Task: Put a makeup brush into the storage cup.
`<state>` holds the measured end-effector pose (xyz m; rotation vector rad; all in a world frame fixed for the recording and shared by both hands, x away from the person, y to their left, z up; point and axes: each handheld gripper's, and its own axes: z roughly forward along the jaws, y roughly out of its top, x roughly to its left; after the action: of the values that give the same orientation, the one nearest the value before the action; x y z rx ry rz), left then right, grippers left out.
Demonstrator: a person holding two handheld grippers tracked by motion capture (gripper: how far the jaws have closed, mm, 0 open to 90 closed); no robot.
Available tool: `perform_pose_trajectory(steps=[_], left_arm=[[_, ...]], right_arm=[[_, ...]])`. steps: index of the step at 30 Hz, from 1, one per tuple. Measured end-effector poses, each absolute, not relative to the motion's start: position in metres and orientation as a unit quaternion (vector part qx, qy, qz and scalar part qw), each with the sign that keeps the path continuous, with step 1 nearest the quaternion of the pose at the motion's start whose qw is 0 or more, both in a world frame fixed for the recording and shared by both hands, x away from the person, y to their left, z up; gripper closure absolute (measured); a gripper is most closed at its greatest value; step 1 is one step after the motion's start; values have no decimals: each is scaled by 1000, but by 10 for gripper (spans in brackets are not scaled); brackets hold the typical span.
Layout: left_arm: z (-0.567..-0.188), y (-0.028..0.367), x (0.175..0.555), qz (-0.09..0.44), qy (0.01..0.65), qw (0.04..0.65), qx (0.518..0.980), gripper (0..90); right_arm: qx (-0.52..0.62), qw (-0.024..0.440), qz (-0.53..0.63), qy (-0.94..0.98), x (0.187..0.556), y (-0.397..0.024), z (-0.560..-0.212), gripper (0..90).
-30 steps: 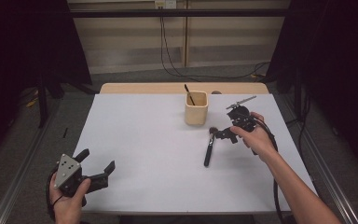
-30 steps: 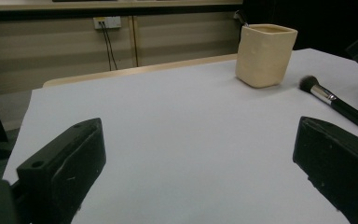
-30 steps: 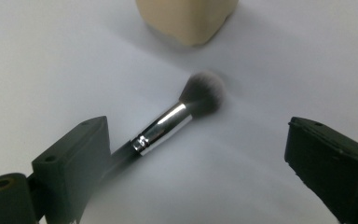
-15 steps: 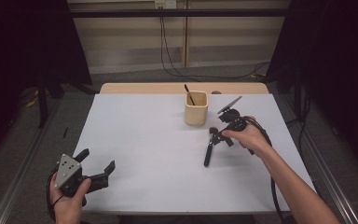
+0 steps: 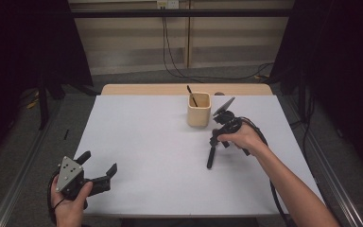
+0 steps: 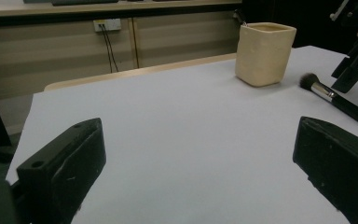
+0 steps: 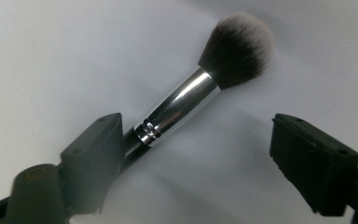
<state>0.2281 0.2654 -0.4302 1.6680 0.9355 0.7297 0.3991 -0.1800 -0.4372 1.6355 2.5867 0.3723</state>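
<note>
While my right gripper (image 7: pixel 200 154) hangs jaws-wide over black-handled makeup brush with silver ferrule and dark bristle head (image 7: pixel 191 98), brush lies flat on white table sheet (image 5: pixel 146 142), handle passing under one jaw. Beyond it, cream square ceramic cup (image 5: pixel 199 109) stands just far-left, thin dark stick inside. Left gripper (image 5: pixel 98 166) held near-left corner, jaws wide, gripping nothing.
</note>
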Motion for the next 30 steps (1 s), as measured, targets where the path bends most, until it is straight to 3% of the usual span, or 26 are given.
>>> perform_pose_trajectory(steps=[11, 15, 30], left_arm=[[-430, 265, 229, 303, 385, 519, 700, 25], [-430, 265, 228, 303, 385, 519, 701, 26], [-431, 264, 228, 302, 384, 518, 702, 26]], right_arm=[[555, 6, 103, 826, 403, -171, -447, 333], [562, 2, 97, 822, 405, -170, -451, 422], [588, 11, 87, 804, 409, -178, -451, 674]])
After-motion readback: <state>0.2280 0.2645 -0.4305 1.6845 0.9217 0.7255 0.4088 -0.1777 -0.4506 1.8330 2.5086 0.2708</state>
